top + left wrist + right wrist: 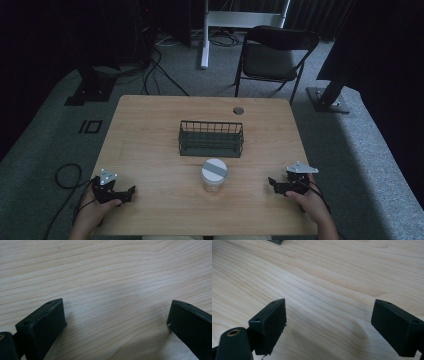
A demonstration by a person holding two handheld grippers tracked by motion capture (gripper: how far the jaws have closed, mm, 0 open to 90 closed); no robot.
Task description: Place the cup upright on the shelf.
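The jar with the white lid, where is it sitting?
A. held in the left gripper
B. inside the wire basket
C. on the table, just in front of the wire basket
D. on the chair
C. In the high view the jar stands on the bare table, on the person's side of the wire basket, outside it, with both grippers off to the sides.

Clear jar (214, 176) with white lid (grey stripe), dark wire basket (211, 138), pale wood-grain table (150, 130).
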